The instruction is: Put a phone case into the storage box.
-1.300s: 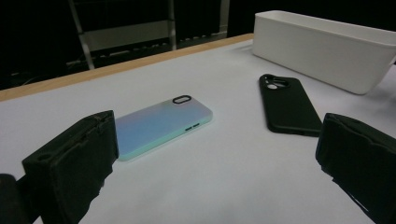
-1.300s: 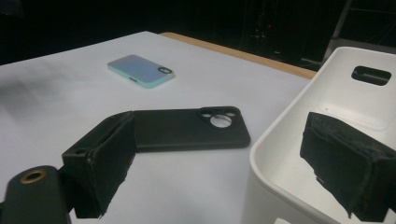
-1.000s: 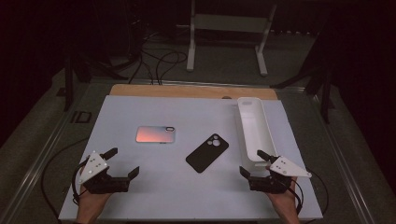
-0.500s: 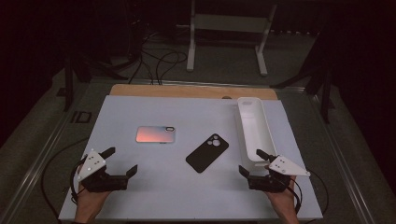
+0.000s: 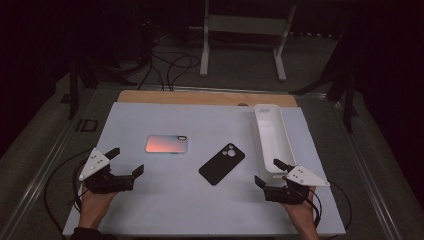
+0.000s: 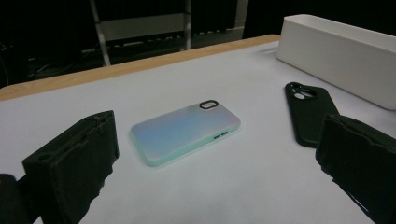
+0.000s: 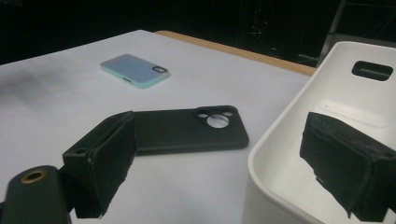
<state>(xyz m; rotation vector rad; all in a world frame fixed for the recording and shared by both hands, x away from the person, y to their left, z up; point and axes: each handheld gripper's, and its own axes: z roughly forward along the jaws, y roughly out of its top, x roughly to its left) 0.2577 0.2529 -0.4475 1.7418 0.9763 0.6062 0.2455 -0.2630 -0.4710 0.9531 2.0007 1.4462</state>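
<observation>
Both claws sit low at the near edge of the white table [image 5: 165, 200], each held in a hand. The left claw [image 5: 125, 162] has its jaws spread wide with nothing between them, and it points toward the iridescent phone case [image 5: 167, 144], which lies flat and face down just ahead, well clear of the pads. In the left gripper view that pastel case [image 6: 186, 131] lies between the two black jaws, camera cutout at the far end; no logo or lettering can be read on it. The right claw [image 5: 266, 172] is open too and grips nothing; its outer jaw hangs over the near end of the long white tray [image 5: 270, 135]. The black phone case [image 5: 222, 163] lies diagonally between the pastel case and the tray, touching neither. In the right gripper view the black case [image 7: 187, 129] shows round lens holes and no branding, though the picture is dim, so fine print might escape me. The tray has an oval handle slot in its far wall.
</observation>
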